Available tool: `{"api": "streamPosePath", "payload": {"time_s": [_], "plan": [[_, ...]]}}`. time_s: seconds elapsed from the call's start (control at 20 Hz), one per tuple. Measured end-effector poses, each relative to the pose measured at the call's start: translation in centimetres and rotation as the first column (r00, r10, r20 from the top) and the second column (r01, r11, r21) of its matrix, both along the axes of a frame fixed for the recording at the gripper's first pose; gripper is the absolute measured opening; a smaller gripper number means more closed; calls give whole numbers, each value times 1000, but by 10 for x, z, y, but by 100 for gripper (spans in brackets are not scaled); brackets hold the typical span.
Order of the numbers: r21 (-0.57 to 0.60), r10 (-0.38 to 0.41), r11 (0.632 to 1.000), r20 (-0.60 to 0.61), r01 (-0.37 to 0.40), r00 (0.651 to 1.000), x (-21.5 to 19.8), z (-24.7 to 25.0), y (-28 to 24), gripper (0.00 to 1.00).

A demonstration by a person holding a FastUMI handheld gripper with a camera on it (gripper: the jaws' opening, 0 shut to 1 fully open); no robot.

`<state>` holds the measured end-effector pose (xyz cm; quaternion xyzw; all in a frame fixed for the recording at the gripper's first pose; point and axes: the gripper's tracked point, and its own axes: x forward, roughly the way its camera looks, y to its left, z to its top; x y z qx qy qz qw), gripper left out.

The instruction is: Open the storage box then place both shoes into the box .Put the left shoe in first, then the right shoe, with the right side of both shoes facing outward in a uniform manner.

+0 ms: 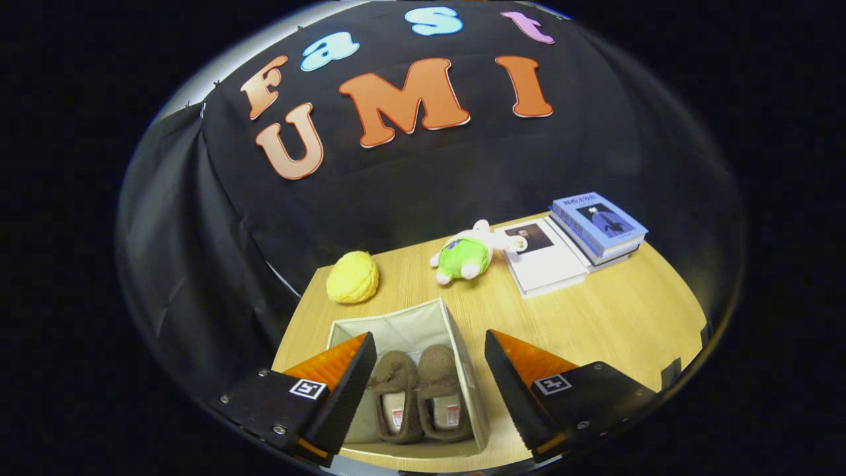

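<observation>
An open beige fabric storage box (456, 330) stands on the wooden table (615, 317), below and between my fingers. Two brown fuzzy slippers lie side by side inside it, toes pointing away from me: the left one (395, 390) and the right one (441, 387). My gripper (429, 380) hovers above the box, open wide, with nothing between its fingers. The left fingertip (350, 390) hangs over the box's left wall and hides part of it. The right fingertip (512, 390) is just outside the box's right wall.
Beyond the box lie a yellow round plush (353, 277) and a green and white plush toy (466, 254). Farther right, a white book (545, 258) lies next to a stack of blue books (600, 228). Black cloth walls the table's back and left.
</observation>
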<state>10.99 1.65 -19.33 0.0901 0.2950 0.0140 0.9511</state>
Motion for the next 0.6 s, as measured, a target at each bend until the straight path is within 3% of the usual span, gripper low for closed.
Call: {"api": "streamPosePath", "payload": {"time_s": [0.2,0.6], "plan": [[-97,-51,993,128,64,990,6,60,-42,98],[-188,-73,972,330,141,941,-8,168,-108,98]]}}
